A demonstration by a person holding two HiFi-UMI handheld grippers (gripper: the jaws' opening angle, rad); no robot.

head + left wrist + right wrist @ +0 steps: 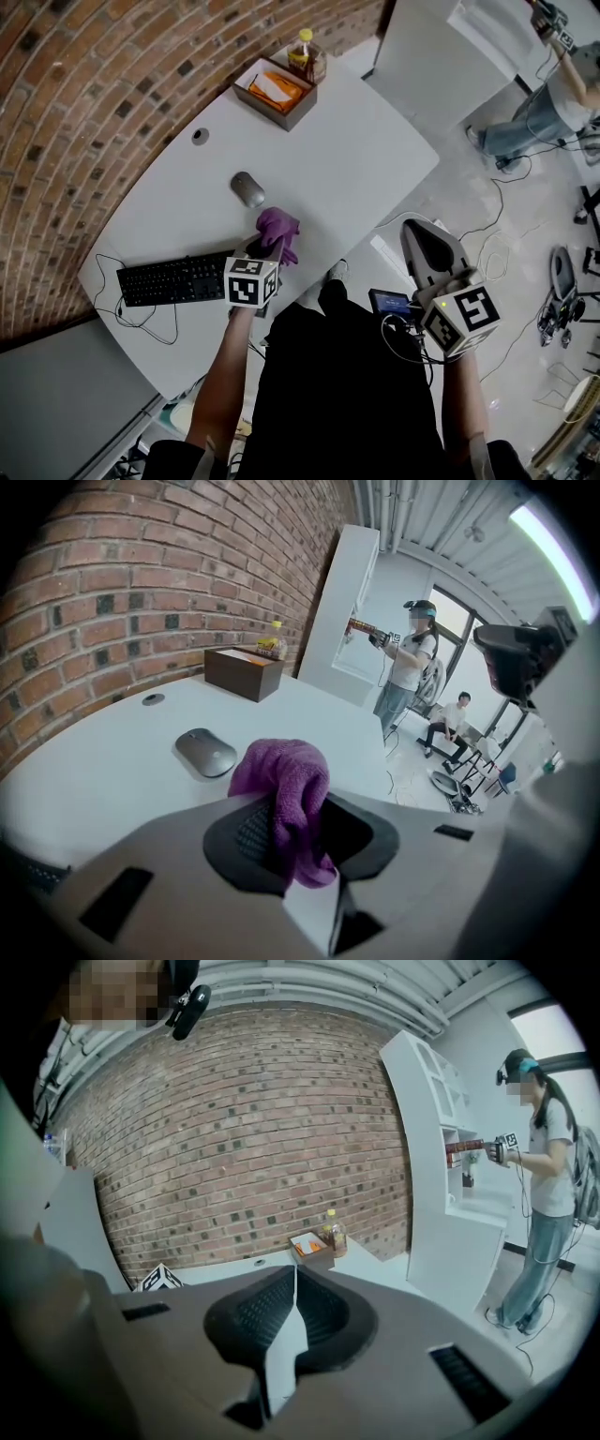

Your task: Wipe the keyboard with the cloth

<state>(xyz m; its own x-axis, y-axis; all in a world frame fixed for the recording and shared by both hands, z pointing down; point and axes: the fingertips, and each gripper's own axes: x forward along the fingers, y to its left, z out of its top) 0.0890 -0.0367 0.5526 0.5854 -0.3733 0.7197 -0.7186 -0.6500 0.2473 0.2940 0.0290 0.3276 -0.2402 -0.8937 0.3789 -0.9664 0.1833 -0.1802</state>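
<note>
A black keyboard lies at the left of the white table; the left gripper's marker cube hides its right end. My left gripper hovers over that end, shut on a purple cloth. In the left gripper view the cloth bunches up between the jaws of the left gripper and hangs out past their tips. My right gripper is held off the table's right edge, over the floor. In its own view the right gripper is shut, with nothing between the jaws.
A grey mouse lies just beyond the cloth. A brown box and a bottle stand at the table's far end, with a round cable grommet near the brick wall. Someone stands by a white shelf unit.
</note>
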